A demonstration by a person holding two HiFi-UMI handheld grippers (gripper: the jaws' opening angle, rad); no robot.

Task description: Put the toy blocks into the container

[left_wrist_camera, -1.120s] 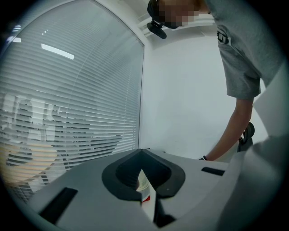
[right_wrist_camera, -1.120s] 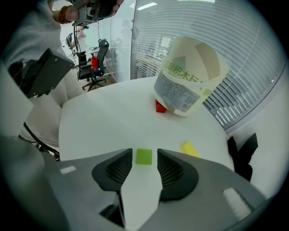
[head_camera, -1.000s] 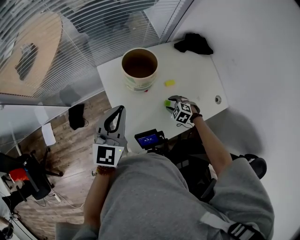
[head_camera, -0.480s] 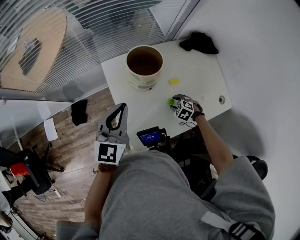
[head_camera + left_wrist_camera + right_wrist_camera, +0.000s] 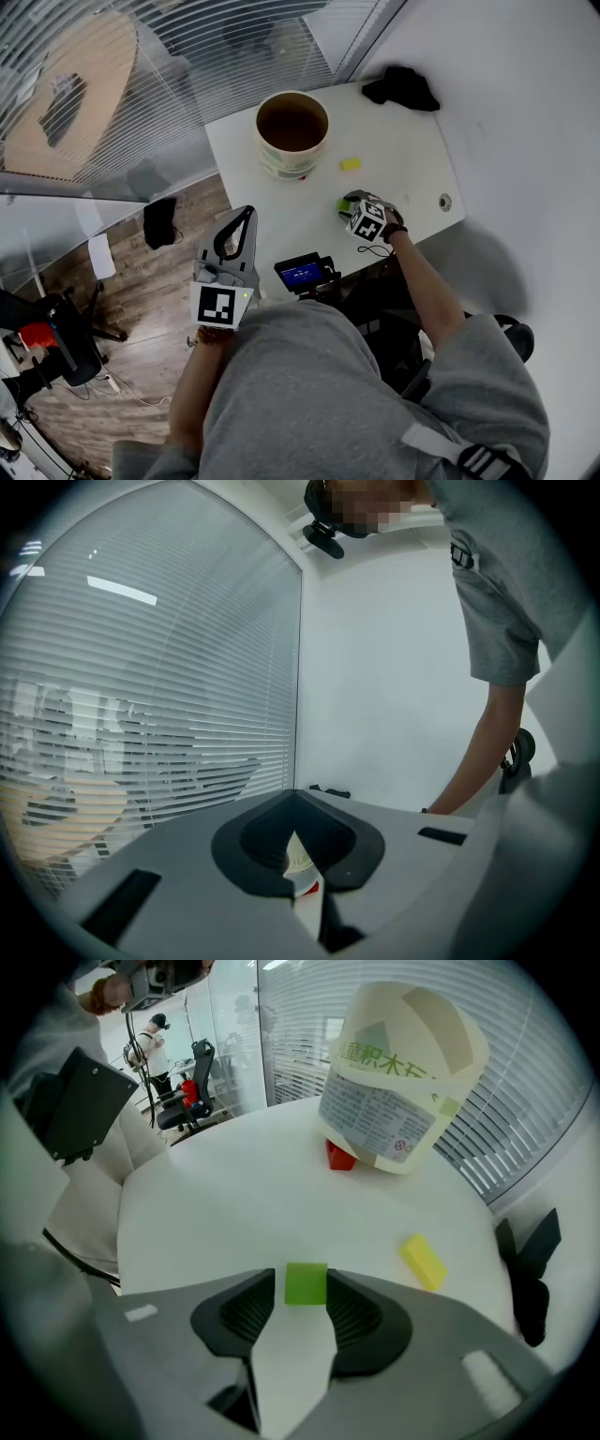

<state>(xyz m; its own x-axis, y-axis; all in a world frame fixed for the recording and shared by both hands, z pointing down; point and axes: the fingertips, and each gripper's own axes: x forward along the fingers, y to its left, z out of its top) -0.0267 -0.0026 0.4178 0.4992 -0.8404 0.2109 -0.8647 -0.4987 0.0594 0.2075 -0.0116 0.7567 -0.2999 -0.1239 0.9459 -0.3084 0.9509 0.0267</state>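
Green and cube-shaped, a toy block (image 5: 306, 1283) sits on the white table (image 5: 234, 1204), right between the jaws of the right gripper (image 5: 302, 1285). We see those jaws closing on it. One pad looks to be against the block's side, while a thin strip of table shows between the block and the other pad. From the head view the same green block (image 5: 344, 203) lies near the table's front edge, just at the tips of the right gripper (image 5: 352, 201).

Farther out, a yellow block (image 5: 423, 1262) lies flat by itself, between the green one and the container (image 5: 398, 1082). The container is a pale paper tub with printed labels. A red block (image 5: 339, 1155) rests against its base and is partly hidden behind it. From above, the tub's inside (image 5: 292, 134) is dark brown, and we cannot tell whether anything lies in it.

The left gripper (image 5: 298, 855) is off the table, held low beside the person's lap, its jaws together and holding nothing. Through the thin slit between its pads we glimpse a sliver of something pale and red, too little to name.

A black crumpled thing (image 5: 400, 86) lies at the table's far corner, and the right gripper view cuts it off at the edge.
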